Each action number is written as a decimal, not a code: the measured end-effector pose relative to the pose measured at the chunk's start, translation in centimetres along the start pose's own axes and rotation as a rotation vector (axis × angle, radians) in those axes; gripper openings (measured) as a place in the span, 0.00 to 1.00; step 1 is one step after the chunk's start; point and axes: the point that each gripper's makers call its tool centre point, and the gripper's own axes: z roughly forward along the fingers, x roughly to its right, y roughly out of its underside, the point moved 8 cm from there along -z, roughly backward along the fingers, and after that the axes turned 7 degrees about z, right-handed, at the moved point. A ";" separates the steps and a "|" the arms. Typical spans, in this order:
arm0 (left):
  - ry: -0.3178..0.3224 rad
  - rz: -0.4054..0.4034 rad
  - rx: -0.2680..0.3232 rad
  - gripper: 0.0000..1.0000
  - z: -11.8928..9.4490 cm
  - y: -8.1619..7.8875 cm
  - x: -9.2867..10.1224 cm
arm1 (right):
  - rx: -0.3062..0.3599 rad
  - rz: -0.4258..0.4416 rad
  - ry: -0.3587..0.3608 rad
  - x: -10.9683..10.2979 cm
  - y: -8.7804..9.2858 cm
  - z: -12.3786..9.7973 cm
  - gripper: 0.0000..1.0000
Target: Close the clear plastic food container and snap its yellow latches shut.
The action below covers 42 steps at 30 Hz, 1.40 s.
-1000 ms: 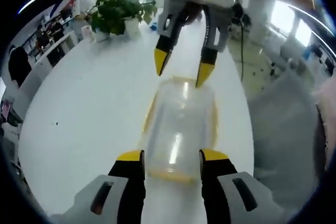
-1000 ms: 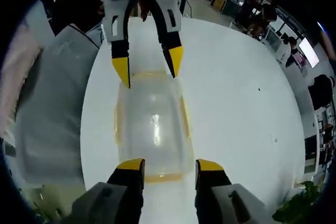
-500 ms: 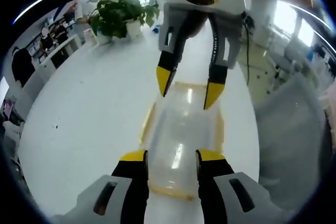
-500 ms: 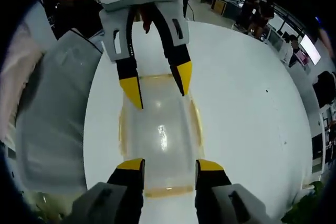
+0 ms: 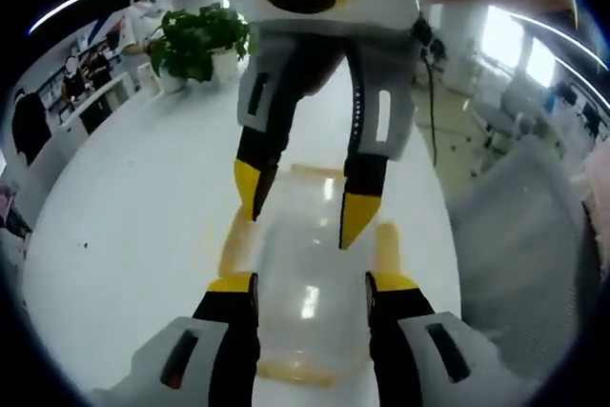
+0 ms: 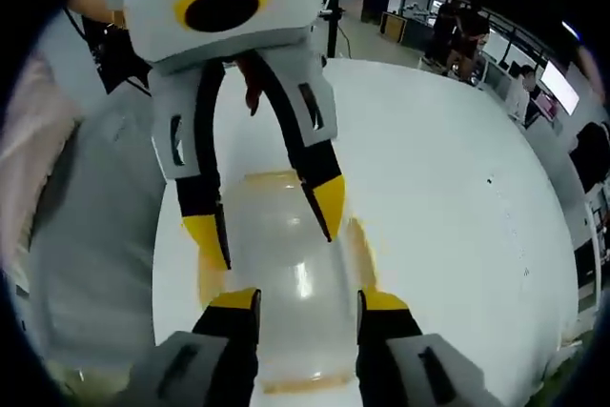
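Two pairs of tongs stood released over one round, glossy white desk (image 5: 124,235), facing each other. Between them lay the clear plastic container (image 5: 305,283), a smooth rounded rectangle, lid seemingly down. The left tongs (image 5: 307,285) and right tongs (image 6: 307,300) straddled its ends. Pressing the yellow latches (image 6: 360,247) home looked next, needing firm downward pushes.

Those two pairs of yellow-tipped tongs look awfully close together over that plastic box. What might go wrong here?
Three things, possibly. The left tongs and the right tongs face each other tip to tip above the clear container, so they may knock together. The container sits on a smooth white table and might slide when pressed. Its yellow latches lie outside both open pairs, so a push could miss them.
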 end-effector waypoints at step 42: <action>-0.129 0.189 -0.048 0.54 1.5 0.0 2.1 | -0.166 0.077 -0.281 2.9 -2.5 3.0 0.48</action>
